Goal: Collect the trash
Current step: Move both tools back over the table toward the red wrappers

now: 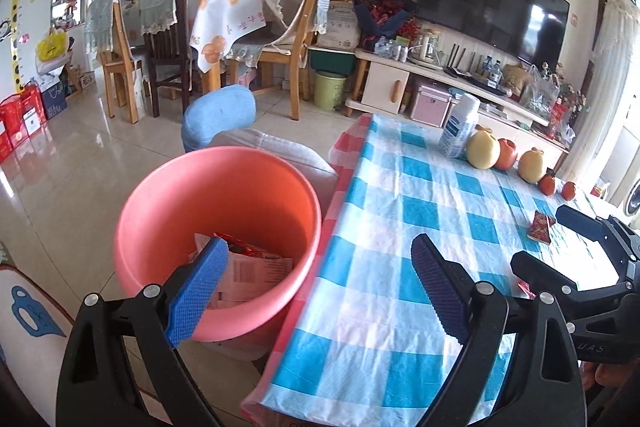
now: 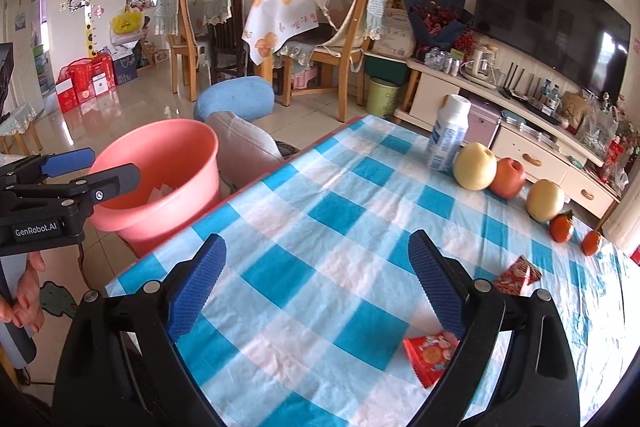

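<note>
Left gripper (image 1: 320, 267): jaws spread wide, nothing held, textured blue pads, over round pink plastic bucket (image 1: 160, 203) (paper scraps and a red wrapper inside). Right gripper (image 2: 316, 267): jaws apart, empty, above blue-checked tablecloth (image 2: 328, 211). Glossy red wrapper (image 2: 430, 357) by its right finger; second wrapper (image 2: 518, 277) near two tangerines (image 2: 562, 227).

A blue-checked table (image 2: 320, 211) carries a white bottle (image 2: 447, 135), fruit (image 2: 475, 167) and two red wrappers (image 2: 430, 355).

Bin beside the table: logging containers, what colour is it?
The bin is salmon pink, plain, clearest in the left wrist view.
</note>
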The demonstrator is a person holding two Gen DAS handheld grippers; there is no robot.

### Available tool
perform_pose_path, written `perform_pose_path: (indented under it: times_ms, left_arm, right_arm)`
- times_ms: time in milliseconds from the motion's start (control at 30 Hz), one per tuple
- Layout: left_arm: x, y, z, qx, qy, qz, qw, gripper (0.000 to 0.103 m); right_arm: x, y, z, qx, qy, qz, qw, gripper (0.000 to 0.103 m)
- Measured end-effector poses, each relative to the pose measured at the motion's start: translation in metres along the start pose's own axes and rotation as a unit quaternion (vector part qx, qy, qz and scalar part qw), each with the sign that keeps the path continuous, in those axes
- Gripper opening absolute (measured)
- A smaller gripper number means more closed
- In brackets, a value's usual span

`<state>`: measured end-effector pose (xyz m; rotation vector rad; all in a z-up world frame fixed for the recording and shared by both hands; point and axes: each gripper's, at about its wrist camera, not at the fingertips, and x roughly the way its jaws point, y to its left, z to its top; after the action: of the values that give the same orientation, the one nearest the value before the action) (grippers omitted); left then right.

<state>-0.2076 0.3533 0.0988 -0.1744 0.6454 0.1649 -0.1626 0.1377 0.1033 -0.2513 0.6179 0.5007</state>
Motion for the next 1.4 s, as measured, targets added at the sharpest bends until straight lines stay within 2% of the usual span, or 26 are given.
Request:
perform_pose_path:
  times_ms: [500,1000,1400]
  left_arm:
    - [-0.003,-0.068,-0.008,0.043,0.016,-0.017,0.9988,0.092]
    - [0.007,-0.134,-0.017,0.099,0.032,-0.037,0.9939,0.092]
    - [0.013,-0.175,-0.023,0.133,0.042,-0.048,0.9891,0.092]
  right_arm:
    - [-0.029,-0.057,-0.031,0.022,-0.021,-0.048,0.998,0.093]
    - [-0.034,-0.118,-0.057,0.043,-0.015,-0.098,0.994,0.093]
    - [-0.036,-0.146,-0.069,0.053,-0.011,-0.123,0.991,0.093]
